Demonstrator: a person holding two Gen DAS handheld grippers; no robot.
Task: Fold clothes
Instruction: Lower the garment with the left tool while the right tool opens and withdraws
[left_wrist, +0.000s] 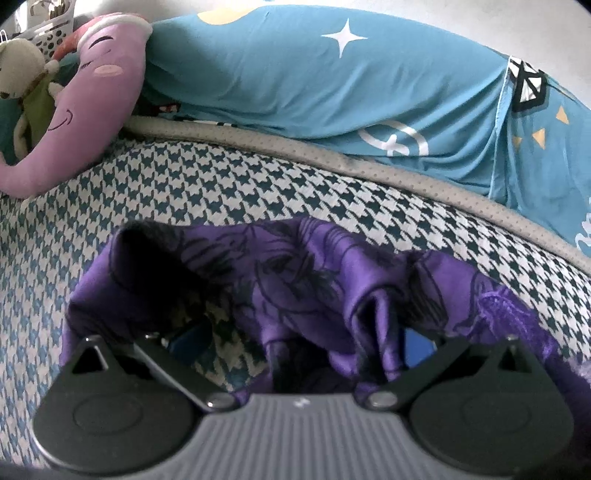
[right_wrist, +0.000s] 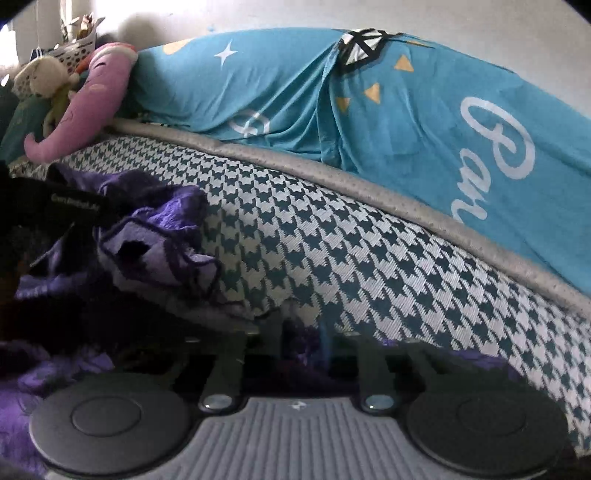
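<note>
Purple garment (left_wrist: 295, 280) lies bunched on the houndstooth mat (left_wrist: 207, 184), draped over the left gripper (left_wrist: 299, 339), whose jaws stand apart, cloth loose between them. From the right wrist, the right gripper (right_wrist: 306, 343) sits nearly closed at the garment's near edge; its grip cannot be confirmed. A thin pinch could slip, spoiling the fold.

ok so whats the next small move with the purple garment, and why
Probably lift both grippers a little and draw them apart. The purple garment lies bunched in folds on the houndstooth cover, draped over the left gripper, with the right gripper low at its edge.
</note>
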